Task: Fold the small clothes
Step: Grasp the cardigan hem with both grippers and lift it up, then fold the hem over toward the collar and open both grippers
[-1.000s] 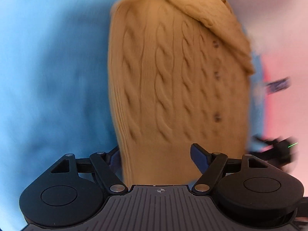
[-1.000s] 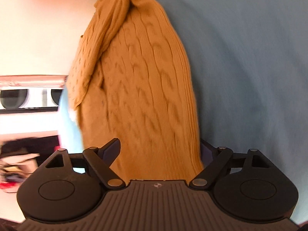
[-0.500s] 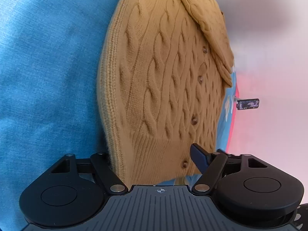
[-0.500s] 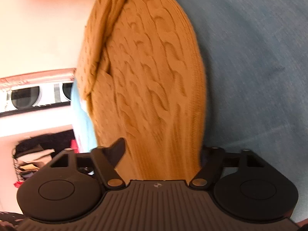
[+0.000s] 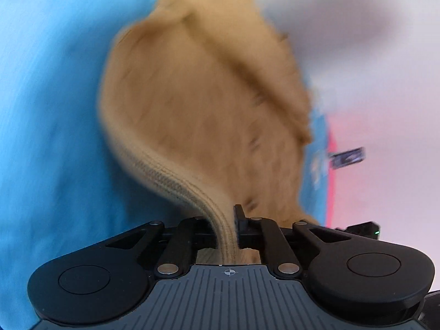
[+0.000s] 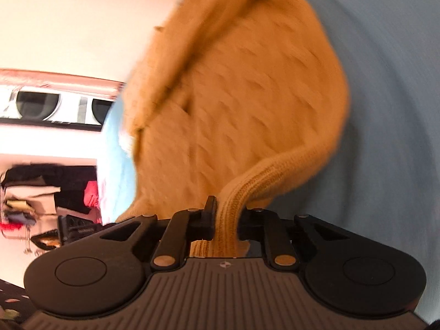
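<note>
A small tan cable-knit cardigan (image 5: 198, 115) lies on a blue cloth surface (image 5: 49, 110); it also shows in the right wrist view (image 6: 242, 104). My left gripper (image 5: 225, 225) is shut on the ribbed hem at one bottom corner, and the hem rises off the surface. My right gripper (image 6: 224, 220) is shut on the ribbed hem at the other corner, which is lifted too. Both views are blurred by motion. A sleeve lies folded across the cardigan's upper part.
The blue cloth (image 6: 385, 110) covers the surface around the cardigan. Beyond its edge are a pale wall, a pink area (image 5: 385, 178), washing machines (image 6: 38, 104) and a heap of clothes (image 6: 33, 192) in the background.
Both grippers were open around the cardigan's bottom edge; both have now shut on the ribbed hem and lifted it off the blue cloth.
</note>
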The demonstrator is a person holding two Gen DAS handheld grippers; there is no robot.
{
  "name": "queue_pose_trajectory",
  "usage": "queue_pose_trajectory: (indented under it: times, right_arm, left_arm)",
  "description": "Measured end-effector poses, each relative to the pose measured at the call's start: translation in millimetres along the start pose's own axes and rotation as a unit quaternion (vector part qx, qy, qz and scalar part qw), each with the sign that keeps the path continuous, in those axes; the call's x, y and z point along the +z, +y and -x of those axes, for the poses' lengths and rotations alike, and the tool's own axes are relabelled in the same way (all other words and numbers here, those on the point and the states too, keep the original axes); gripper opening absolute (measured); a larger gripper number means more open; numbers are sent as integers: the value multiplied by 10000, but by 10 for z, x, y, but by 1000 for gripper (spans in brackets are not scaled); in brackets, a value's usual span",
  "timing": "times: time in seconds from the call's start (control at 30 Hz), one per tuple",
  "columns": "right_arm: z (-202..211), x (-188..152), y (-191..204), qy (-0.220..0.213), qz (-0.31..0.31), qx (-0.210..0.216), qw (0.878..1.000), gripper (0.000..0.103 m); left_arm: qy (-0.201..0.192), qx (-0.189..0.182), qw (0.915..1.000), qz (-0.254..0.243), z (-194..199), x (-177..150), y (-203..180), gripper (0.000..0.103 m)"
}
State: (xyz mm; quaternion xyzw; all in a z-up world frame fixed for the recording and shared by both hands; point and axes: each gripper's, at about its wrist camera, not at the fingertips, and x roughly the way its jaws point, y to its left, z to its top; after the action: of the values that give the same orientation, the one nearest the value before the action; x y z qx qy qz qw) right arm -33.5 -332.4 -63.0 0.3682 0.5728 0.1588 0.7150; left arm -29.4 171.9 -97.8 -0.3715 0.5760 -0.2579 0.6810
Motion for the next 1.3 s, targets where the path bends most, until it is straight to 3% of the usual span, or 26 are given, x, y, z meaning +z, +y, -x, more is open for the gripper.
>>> queue_pose_trajectory:
  times: [0.23,0.4,0.7,0.8,0.9,0.93,1.0,1.07,1.1,1.17,1.3]
  right_arm:
    - [46,645,462,-545,658,293,9959,15]
    - [-17,1315,691,-1008,876,509,9897,15]
    - [-520,2571,612,-1497,434,486,9866,15]
    - [-784,2831,464,-1492,26,116,9887,15]
    - [-961,2949,303,-1457,-326,3,9888,19]
    - [-982,2968,250,-1475,-450,23,9880,25]
    - [-940,2996,136,-1740,-702,206,9820,55]
    - [-818,3001,32,-2135,-926,212,9723,67]
    - [-773,3011,-13,-2220,-1023,214,9694,67]
    - [-679,3017,-58,-2296,-1071,107,9673,68]
    - [-502,2855,124,-2474,-401,-317,9676,64]
  left_arm:
    - [-662,-143,9963,-527,185,545,-489,72]
    - [-1027,-162,9920,-712,229,1045,-667,71]
    - [-1251,321,9891,-702,-170,2154,-685,69]
    - [-1128,623,9903,-522,-390,2458,-569,69]
    - [-1059,823,9906,-262,-507,2646,-454,70]
    - [-1017,797,9915,-153,-503,2674,-411,76]
    - [-984,686,9928,36,-449,2746,-321,87]
    - [-1128,745,9908,81,-353,2801,-285,96]
    - [-1212,791,9894,122,-295,2824,-272,103]
    - [-1426,781,9864,255,-132,2924,-243,103]
    - [-1644,950,9814,293,89,2947,-301,103]
